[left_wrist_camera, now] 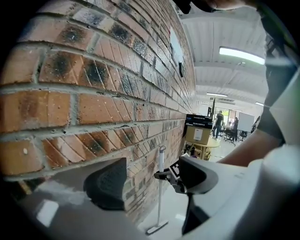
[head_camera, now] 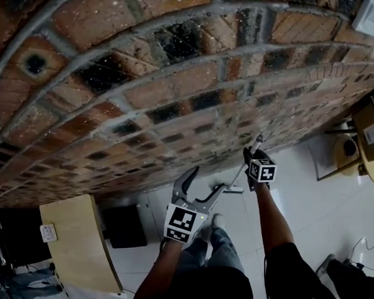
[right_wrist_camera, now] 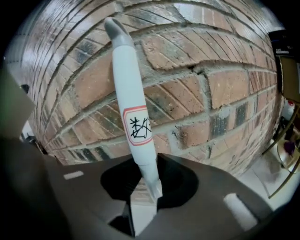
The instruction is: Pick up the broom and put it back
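The broom (left_wrist_camera: 160,197) stands upright against the brick wall (left_wrist_camera: 93,93), its flat head (left_wrist_camera: 157,228) on the white floor. It has a white handle (right_wrist_camera: 133,117) with a grey cap and a red-bordered label. My right gripper (right_wrist_camera: 144,185) is shut on the handle just below the label; the left gripper view shows it (left_wrist_camera: 165,174) gripping near the handle's top. In the head view the right gripper (head_camera: 254,153) holds the thin handle (head_camera: 239,174) close to the wall. My left gripper (head_camera: 205,182) is open and holds nothing, a short way left of the broom, its dark pads (left_wrist_camera: 108,183) wide apart.
The brick wall (head_camera: 170,83) fills the space ahead. A pale wooden tabletop (head_camera: 76,247) and a black box (head_camera: 123,226) stand at the left. At the right are a wooden table (head_camera: 371,144) and floor cables (head_camera: 364,248). Beyond the broom is a round table with boxes (left_wrist_camera: 199,136).
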The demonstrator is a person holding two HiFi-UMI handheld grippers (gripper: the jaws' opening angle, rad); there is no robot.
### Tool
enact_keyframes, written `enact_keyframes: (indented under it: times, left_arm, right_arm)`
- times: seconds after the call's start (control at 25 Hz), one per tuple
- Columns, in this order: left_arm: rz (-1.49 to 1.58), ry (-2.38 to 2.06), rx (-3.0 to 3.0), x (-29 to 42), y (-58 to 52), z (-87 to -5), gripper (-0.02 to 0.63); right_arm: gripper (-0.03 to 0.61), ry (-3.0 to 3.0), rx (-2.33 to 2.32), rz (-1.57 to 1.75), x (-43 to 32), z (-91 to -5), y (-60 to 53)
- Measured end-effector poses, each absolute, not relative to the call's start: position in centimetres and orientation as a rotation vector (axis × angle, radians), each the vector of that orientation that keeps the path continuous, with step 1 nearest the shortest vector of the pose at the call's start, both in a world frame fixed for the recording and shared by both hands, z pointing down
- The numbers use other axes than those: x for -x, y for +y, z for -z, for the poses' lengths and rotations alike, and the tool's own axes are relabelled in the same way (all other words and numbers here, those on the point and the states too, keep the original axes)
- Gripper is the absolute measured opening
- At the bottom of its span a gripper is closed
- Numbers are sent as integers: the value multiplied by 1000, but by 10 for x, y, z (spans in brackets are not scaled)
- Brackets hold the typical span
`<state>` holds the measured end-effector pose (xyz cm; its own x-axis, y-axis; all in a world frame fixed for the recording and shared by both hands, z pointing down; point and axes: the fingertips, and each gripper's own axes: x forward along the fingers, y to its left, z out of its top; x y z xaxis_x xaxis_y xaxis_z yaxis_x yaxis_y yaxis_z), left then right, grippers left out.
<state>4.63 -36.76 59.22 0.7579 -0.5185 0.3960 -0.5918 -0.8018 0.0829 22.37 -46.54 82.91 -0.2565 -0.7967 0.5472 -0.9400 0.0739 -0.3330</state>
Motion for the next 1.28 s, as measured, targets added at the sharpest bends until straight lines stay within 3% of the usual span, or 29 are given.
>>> enact_keyframes:
  times: [0.48, 1.28]
  left_arm:
    - [-405, -962, -2758, -11, -349, -558, 351]
    - [-22, -1382, -2792, 109, -341, -391, 347]
  right_arm:
    - [81, -2097, -1643, -692, -168, -778, -371]
    - [75, -2573, -1629, -12, -47, -424, -320]
